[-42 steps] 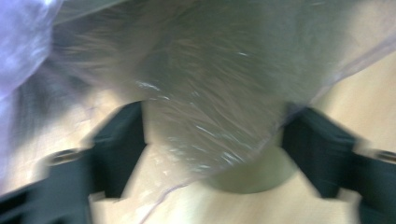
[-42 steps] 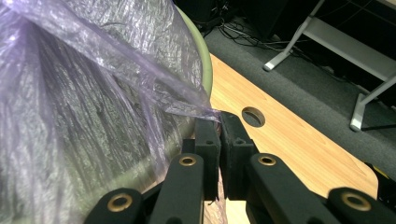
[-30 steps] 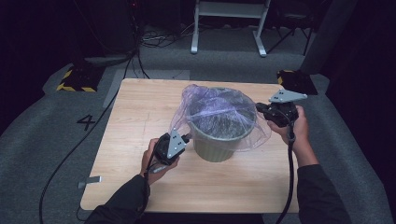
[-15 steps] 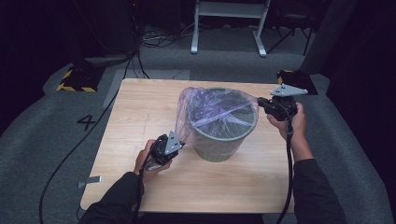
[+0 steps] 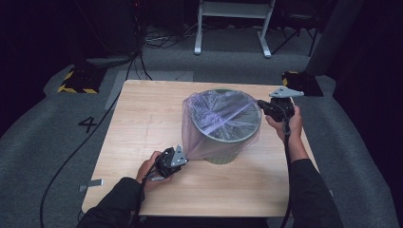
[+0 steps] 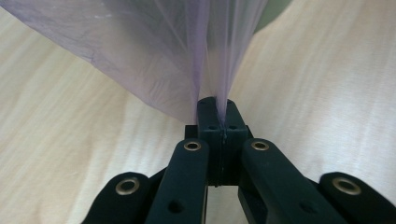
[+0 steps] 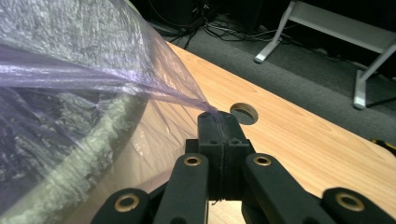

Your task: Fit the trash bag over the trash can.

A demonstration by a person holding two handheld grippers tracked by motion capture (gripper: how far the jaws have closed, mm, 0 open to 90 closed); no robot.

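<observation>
Am fitting thin purple bag (image 5: 216,118) over grey bin (image 5: 223,154), bin standing mid-table (image 5: 142,118). Left gripper (image 5: 183,159) low at bin's near-left foot, fingers (image 6: 208,116) clamped on gathered bag film. Right gripper (image 5: 260,103) at bin's right rim, fingers (image 7: 210,126) pinching bag edge. Am judging film very light, soft, stretchy, slippery, easily torn where drawn taut across bin mouth. Am favouring bunched hem for hold, several layers together, not single sheet. Bin looking light too; hard tug likely tipping it.
</observation>
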